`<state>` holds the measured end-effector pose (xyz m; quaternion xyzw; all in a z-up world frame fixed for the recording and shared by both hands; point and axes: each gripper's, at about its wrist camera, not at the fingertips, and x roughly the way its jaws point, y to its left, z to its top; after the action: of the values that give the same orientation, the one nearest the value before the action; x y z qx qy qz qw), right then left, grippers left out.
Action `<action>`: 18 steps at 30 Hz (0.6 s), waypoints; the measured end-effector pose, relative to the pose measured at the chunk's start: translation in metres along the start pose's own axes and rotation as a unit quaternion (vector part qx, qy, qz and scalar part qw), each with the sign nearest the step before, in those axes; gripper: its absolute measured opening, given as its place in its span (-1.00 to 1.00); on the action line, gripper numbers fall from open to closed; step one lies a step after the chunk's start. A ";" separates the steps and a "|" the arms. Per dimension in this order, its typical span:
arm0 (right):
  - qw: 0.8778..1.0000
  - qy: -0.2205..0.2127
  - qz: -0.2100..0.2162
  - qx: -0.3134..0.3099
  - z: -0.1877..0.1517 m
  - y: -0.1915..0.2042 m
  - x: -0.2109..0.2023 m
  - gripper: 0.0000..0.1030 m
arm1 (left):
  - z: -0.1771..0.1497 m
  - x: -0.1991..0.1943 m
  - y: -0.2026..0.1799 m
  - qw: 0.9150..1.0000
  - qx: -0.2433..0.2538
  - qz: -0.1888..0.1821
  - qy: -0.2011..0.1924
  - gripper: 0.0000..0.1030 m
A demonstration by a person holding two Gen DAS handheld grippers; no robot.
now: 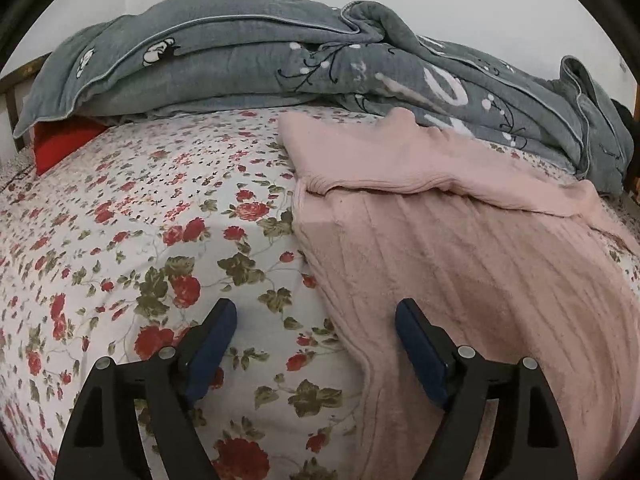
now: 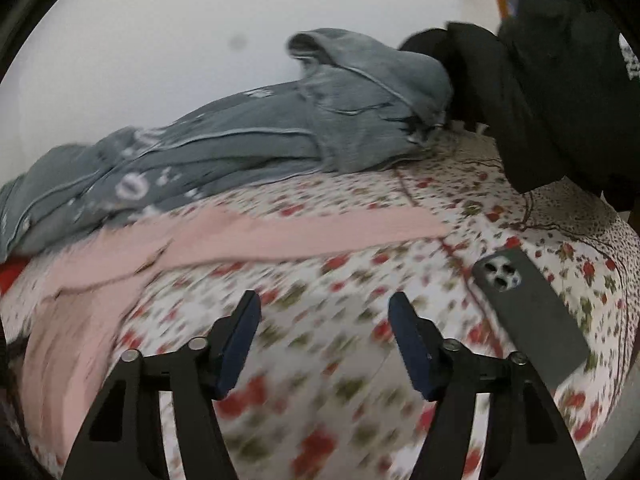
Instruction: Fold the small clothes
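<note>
Left wrist view: the pink garment [image 1: 460,264] lies on the floral sheet [image 1: 140,208] at right, its long axis running from the lower edge up toward centre, a sleeve folded across. The left gripper [image 1: 316,312] gapes wide, empty, over its left edge. Right gripper [image 2: 324,304] half open, empty, above sheet; grey quilt [image 1: 240,64] behind, phone [image 2: 528,312] at right.

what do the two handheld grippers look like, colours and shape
Both look alike. The left gripper and the right gripper each have two matte black angular arms with cut-out openings and round silver bolt heads at the joints. Each arm ends in a flat, dark navy blue finger pad. No cables, markings, hands or sleeves show.
</note>
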<state>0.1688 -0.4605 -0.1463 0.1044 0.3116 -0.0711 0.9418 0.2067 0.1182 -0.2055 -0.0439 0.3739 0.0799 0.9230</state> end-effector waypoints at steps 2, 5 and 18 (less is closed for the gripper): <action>1.000 0.010 -0.003 0.004 0.009 -0.007 0.018 -0.03 | 0.000 0.000 0.000 1.000 0.001 0.002 0.000 0.58; 0.999 0.030 -0.006 0.007 0.020 -0.019 0.054 -0.09 | 0.000 0.000 -0.001 1.000 0.001 0.006 0.001 0.60; 0.988 0.122 0.000 0.099 0.041 -0.058 0.142 -0.16 | 0.000 0.002 0.000 1.000 0.002 0.005 0.003 0.62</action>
<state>0.2933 -0.5362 -0.2085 0.2051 0.4159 -0.0880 0.8816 0.2079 0.1187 -0.2065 -0.0402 0.3769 0.0837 0.9216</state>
